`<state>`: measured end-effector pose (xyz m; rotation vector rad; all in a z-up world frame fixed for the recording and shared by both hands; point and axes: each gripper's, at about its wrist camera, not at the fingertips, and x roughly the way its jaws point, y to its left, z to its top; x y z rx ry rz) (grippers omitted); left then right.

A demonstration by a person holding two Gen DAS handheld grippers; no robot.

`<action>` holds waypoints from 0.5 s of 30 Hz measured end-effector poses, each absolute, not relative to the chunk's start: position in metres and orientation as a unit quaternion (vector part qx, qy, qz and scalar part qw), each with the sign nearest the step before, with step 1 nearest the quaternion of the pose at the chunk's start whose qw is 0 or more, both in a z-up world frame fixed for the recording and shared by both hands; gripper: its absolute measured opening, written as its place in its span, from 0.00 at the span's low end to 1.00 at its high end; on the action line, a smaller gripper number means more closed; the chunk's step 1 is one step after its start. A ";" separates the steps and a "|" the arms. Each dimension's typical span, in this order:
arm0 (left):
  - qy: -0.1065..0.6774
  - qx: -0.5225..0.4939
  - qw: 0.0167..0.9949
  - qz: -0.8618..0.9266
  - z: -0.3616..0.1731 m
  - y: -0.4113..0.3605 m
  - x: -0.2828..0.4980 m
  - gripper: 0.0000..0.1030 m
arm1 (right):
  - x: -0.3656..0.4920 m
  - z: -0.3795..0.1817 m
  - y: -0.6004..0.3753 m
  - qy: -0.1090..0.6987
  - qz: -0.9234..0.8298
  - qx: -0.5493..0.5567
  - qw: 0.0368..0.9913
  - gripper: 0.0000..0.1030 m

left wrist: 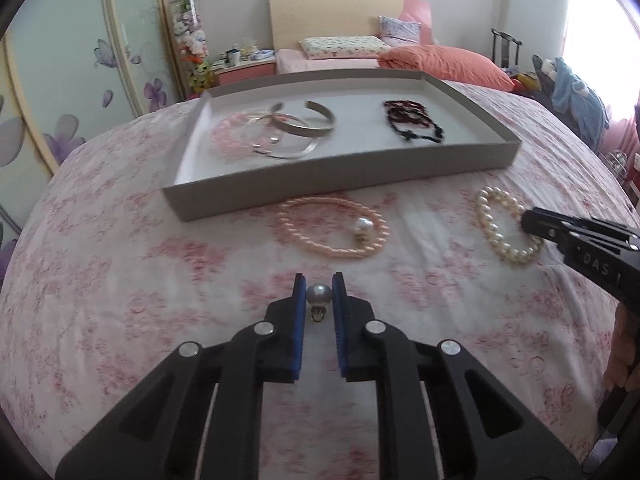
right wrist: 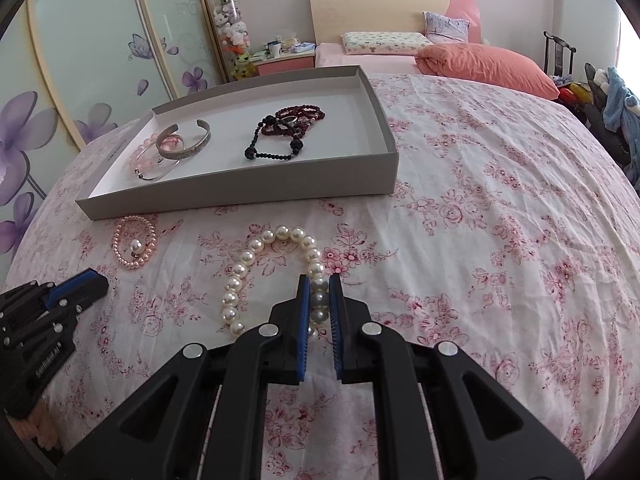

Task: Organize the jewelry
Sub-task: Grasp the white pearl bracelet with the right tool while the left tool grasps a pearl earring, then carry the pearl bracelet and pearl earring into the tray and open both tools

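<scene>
The bedsheet point(right wrist: 480, 208) is soft matt cloth, lightly creased. The tray point(right wrist: 240, 190) looks like matt grey cardboard. Its bangles point(left wrist: 300, 124) are polished metal. The white pearl bracelet point(right wrist: 248, 272) and the pink bead bracelet point(left wrist: 332, 232) shine glossy and smooth. The dark beads point(right wrist: 288, 128) gleam faintly.

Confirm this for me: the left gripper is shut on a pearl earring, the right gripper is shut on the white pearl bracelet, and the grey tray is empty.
Wrong on the tray: the right wrist view shows silver bangles and dark beads in it. The rest stands: left gripper shut on the pearl earring, right gripper shut on the white pearl bracelet.
</scene>
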<state>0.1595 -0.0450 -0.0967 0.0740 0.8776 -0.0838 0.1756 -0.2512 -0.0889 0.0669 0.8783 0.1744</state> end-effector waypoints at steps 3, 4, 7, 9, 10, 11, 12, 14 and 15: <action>0.420 0.024 0.907 -0.025 -0.091 -0.030 0.162 0.13 | 0.174 -0.086 -0.251 0.418 0.088 0.036 0.903 0.10; 0.418 0.019 0.908 -0.019 -0.090 -0.024 0.163 0.13 | 0.173 -0.085 -0.250 0.417 0.089 0.036 0.904 0.10; 0.419 0.010 0.908 -0.005 -0.089 -0.011 0.166 0.13 | 0.172 -0.082 -0.248 0.413 0.092 0.037 0.905 0.10; 0.420 0.004 0.908 0.001 -0.088 -0.005 0.167 0.13 | 0.171 -0.078 -0.247 0.406 0.097 0.041 0.908 0.10; 0.419 0.003 0.908 0.003 -0.088 -0.004 0.166 0.13 | 0.171 -0.077 -0.246 0.404 0.099 0.042 0.909 0.10; 0.418 0.001 0.908 0.005 -0.087 -0.002 0.166 0.13 | 0.170 -0.074 -0.245 0.400 0.102 0.043 0.910 0.10; 0.418 0.000 0.909 0.006 -0.087 -0.001 0.166 0.13 | 0.169 -0.071 -0.243 0.395 0.106 0.045 0.912 0.10; 0.415 -0.004 0.910 0.008 -0.085 0.002 0.166 0.13 | 0.167 -0.066 -0.241 0.386 0.113 0.048 0.914 0.10; 0.413 -0.005 0.911 0.009 -0.084 0.003 0.165 0.13 | 0.166 -0.061 -0.240 0.379 0.119 0.049 0.917 0.10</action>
